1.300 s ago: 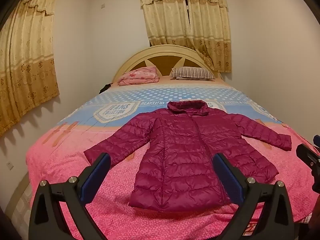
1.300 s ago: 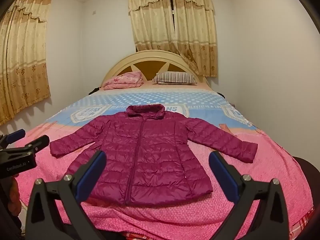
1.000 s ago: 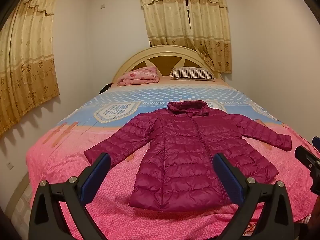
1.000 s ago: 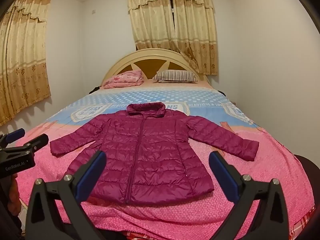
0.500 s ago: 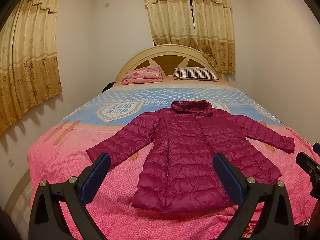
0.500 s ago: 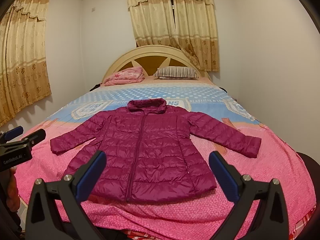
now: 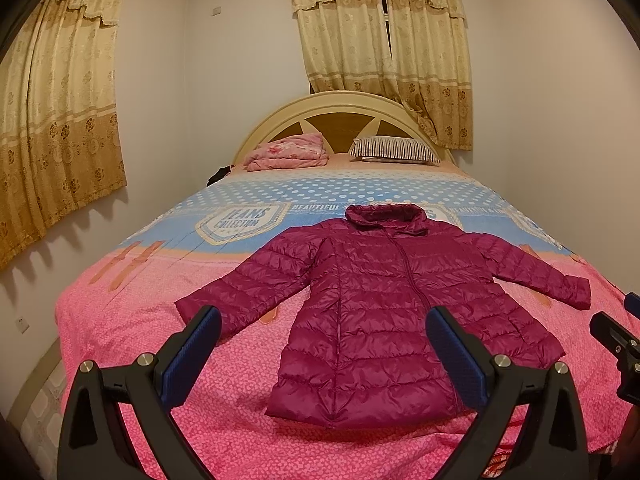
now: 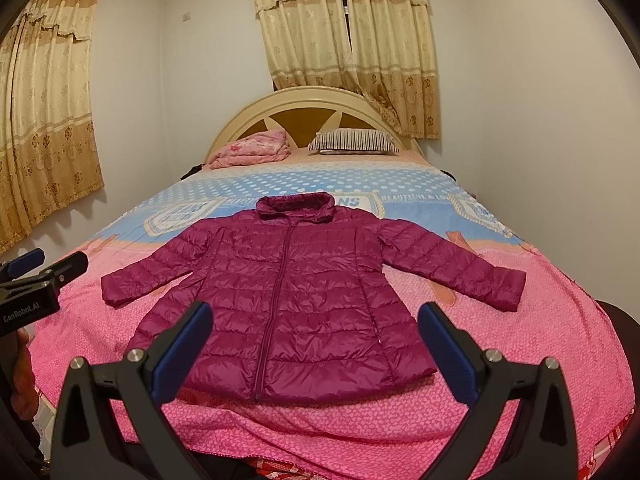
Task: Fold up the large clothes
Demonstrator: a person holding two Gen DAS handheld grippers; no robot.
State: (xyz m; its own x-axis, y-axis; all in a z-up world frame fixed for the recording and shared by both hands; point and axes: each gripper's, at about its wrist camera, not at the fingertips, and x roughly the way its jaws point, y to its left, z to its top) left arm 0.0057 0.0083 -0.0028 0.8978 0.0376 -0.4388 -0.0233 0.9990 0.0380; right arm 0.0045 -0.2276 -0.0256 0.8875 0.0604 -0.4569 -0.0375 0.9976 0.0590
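The magenta quilted jacket (image 7: 384,304) lies flat on the bed (image 7: 120,320), on the pink part of the bedspread near the foot end. Its front is up, the zipper (image 8: 276,300) is closed, and the collar (image 8: 296,204) points to the headboard (image 8: 304,108). Both sleeves are spread out to the sides and slope down toward the foot of the bed. The hem is close to the near edge of the mattress.

The left gripper (image 7: 322,354) hangs above the foot of the bed, in front of the jacket's hem and left sleeve. Its jaws are wide apart and grasp nothing. The right gripper (image 8: 316,350) hangs beside it, in front of the hem, and its jaws are also released and empty. Neither gripper touches the jacket. In the right wrist view a part of the left gripper shows at the left edge, with a hand (image 8: 22,384) under it.

Behind the jacket the bedspread becomes blue with white dots. At the head of the bed there is a folded pink blanket (image 7: 286,152) on the left and a striped pillow (image 7: 394,148) on the right. Yellow curtains (image 7: 384,48) hang behind the headboard, and another curtain (image 7: 52,120) covers the left wall.
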